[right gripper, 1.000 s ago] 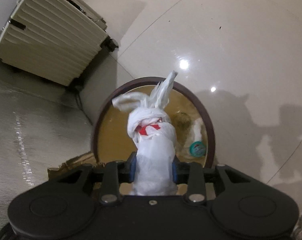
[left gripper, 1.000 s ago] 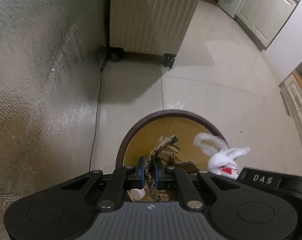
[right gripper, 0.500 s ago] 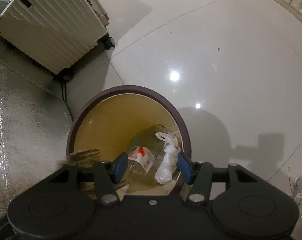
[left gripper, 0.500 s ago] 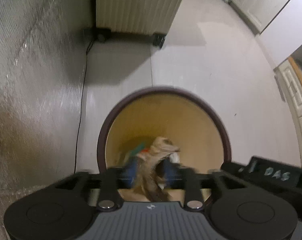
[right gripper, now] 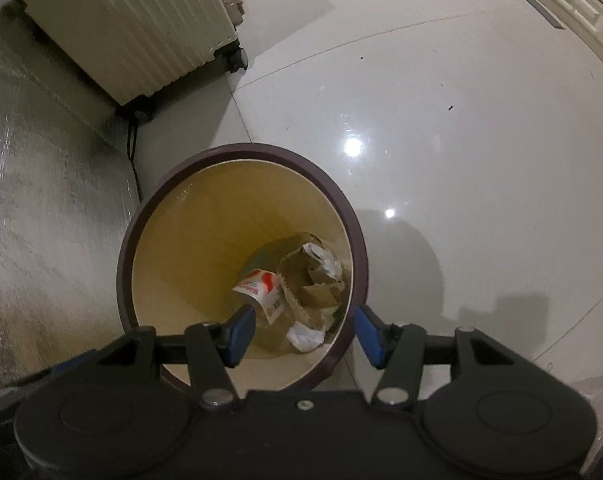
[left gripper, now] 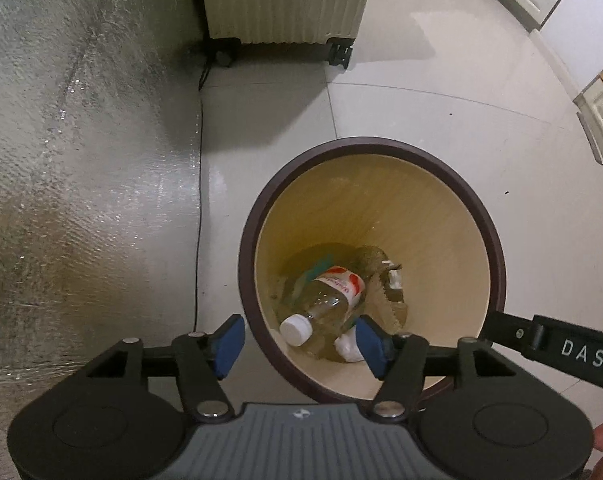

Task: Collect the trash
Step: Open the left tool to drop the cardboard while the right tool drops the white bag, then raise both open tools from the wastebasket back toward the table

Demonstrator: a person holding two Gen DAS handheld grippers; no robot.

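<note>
A round bin with a dark brown rim [left gripper: 497,248] [right gripper: 125,256] and a yellow inside stands on the tiled floor. At its bottom lie a clear plastic bottle [left gripper: 325,304] [right gripper: 261,286] with a red-and-white label, torn brown cardboard [right gripper: 309,280] [left gripper: 385,280] and a knotted white bag [right gripper: 305,334] [left gripper: 347,350]. My left gripper [left gripper: 299,346] hangs over the bin's left rim, its jaws opening with nothing between the pads. My right gripper [right gripper: 303,334] hovers above the bin's right side, open and empty. The right gripper's black body [left gripper: 557,346] shows at the lower right of the left wrist view.
A cream ribbed suitcase on wheels [left gripper: 285,0] [right gripper: 137,28] stands beyond the bin. A silver foil-like mat [left gripper: 81,160] [right gripper: 29,220] covers the floor on the left, with a black cable [left gripper: 199,200] along its edge. White cabinets [left gripper: 601,120] line the far right.
The left gripper let go of the brown cardboard and the right gripper let go of the white bag; both dropped into the bin. Both sets of jaws stand wider apart.
</note>
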